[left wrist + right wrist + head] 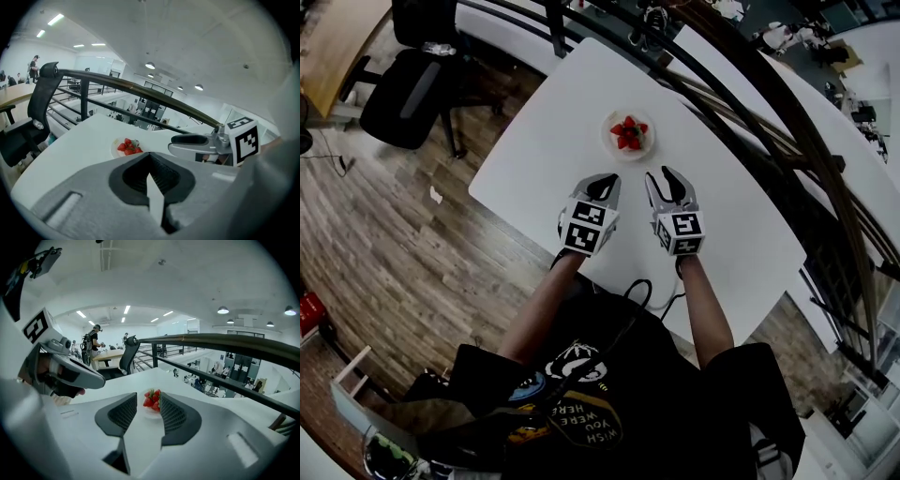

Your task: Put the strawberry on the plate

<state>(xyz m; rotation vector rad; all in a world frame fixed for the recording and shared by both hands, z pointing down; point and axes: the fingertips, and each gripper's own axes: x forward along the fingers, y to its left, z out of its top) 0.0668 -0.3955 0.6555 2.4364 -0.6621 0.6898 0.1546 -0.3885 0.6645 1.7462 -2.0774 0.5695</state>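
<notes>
Several red strawberries (629,132) lie together on a small white plate (609,146) toward the far side of the white table (534,131). Both grippers hover side by side just short of the plate, pointing at it. My left gripper (607,182) is shut, its dark pads meeting with nothing between them (150,165). My right gripper (664,178) stands open and empty (143,411). In the right gripper view the strawberries (152,399) show through the gap, well beyond the pads. In the left gripper view the strawberries (129,146) lie ahead, with the right gripper (190,140) to the side.
A black office chair (408,89) stands on the wooden floor left of the table. A dark railing (750,103) runs along the table's far right side. A black cable (639,291) hangs at the near table edge by the person's arms.
</notes>
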